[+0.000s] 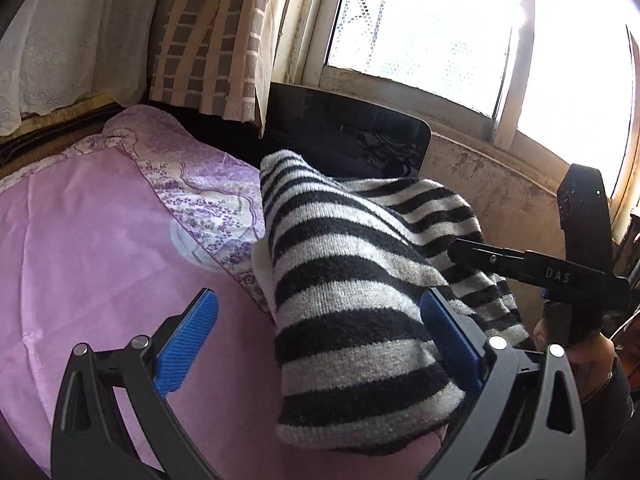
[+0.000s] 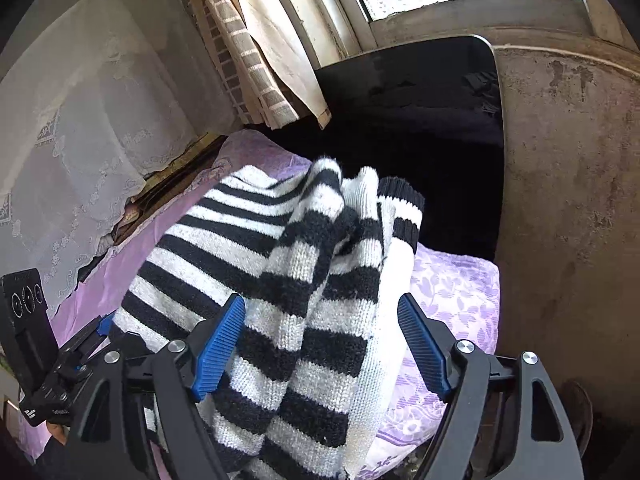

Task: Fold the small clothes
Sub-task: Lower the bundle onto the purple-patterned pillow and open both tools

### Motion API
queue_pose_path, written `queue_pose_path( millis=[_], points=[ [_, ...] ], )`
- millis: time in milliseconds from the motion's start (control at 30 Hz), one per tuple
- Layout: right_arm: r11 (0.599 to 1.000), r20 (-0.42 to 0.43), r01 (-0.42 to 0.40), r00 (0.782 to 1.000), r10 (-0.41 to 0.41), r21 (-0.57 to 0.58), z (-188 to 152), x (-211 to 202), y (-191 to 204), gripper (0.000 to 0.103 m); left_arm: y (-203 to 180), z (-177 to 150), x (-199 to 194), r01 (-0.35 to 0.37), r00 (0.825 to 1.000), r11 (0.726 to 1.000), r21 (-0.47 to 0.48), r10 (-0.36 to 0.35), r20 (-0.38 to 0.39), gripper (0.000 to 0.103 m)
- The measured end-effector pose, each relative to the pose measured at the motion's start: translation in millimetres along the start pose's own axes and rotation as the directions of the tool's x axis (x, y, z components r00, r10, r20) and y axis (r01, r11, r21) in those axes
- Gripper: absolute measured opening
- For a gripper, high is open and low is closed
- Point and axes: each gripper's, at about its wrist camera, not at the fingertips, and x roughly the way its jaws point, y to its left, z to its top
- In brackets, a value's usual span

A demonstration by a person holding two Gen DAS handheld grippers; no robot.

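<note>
Left wrist view: taken from just behind my left gripper (image 1: 318, 344), looking forward and down along its blue pads (image 1: 188, 344), close over the striped sweater (image 1: 352, 288) and pink bedsheet (image 1: 80, 248), facing the window (image 1: 420, 32); my right gripper (image 1: 520, 264) enters at the right edge. Right wrist view: taken from behind my right gripper (image 2: 322, 354), equally close, facing the same wall. Shared: the striped sweater (image 2: 280, 280), the bedsheet, checked curtain (image 2: 240, 40), dark panel (image 2: 420, 100), and window.
</note>
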Motion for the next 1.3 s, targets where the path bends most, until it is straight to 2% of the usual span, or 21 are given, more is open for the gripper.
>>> queue_pose_path(
  millis=[67,167,233,300,367,500,567,633,733,933,1067,1167,1267,1300],
  points=[
    [0.999,0.087,0.035,0.996,-0.033,-0.026,10,-21,7,0.078,4,14,-7,-0.039,0.999,0.999,-0.004,0.039,0.018,0.099],
    [0.990,0.170,0.067,0.984,-0.044,-0.127,23,-38,34,0.071,6,31,7,-0.152,0.988,0.988,0.006,0.152,-0.019,0.099],
    [0.980,0.183,0.061,0.983,-0.026,-0.188,27,-35,54,0.062,8,32,22,-0.199,0.978,0.980,0.019,0.200,-0.058,0.099],
    [0.969,0.171,0.060,0.985,-0.018,-0.240,27,-21,69,0.056,9,27,28,-0.217,0.974,0.976,0.025,0.218,-0.057,0.099],
    [0.959,0.148,0.078,0.988,-0.038,-0.272,25,-2,75,0.056,9,21,31,-0.230,0.971,0.972,0.034,0.232,-0.050,0.099],
    [0.964,0.060,0.143,0.989,-0.133,-0.224,20,43,49,0.054,12,13,38,-0.225,0.973,0.974,0.028,0.226,-0.053,0.099],
    [0.955,0.076,0.174,0.984,-0.160,-0.240,11,54,37,0.054,14,9,45,-0.178,0.981,0.984,0.010,0.179,-0.074,0.099],
    [0.935,0.113,0.220,0.974,-0.195,-0.280,2,56,39,0.054,14,2,50,-0.161,0.985,0.987,-0.013,0.160,-0.067,0.099],
    [0.941,0.120,0.207,0.976,-0.181,-0.267,0,59,34,0.054,15,-7,54,-0.162,0.986,0.987,-0.016,0.161,-0.037,0.099],
    [0.941,0.114,0.207,0.977,-0.183,-0.268,0,60,35,0.055,23,-8,56,-0.104,0.993,0.992,-0.065,0.099,-0.069,0.099],
    [0.931,0.097,0.219,0.975,-0.199,-0.293,2,60,41,0.056,29,-8,45,-0.067,0.995,0.989,-0.128,0.057,-0.082,0.099],
    [0.931,0.072,0.214,0.977,-0.202,-0.297,7,58,44,0.058,27,-11,30,-0.074,0.996,0.988,-0.139,0.065,-0.068,0.099],
    [0.926,0.064,0.229,0.973,-0.220,-0.302,8,52,49,0.067,14,-14,12,-0.120,0.993,0.990,-0.069,0.118,-0.027,0.099],
    [0.918,0.068,0.250,0.968,-0.241,-0.307,6,47,52,0.079,9,-15,6,-0.144,0.990,0.989,-0.036,0.144,-0.013,0.098]
  ],
)
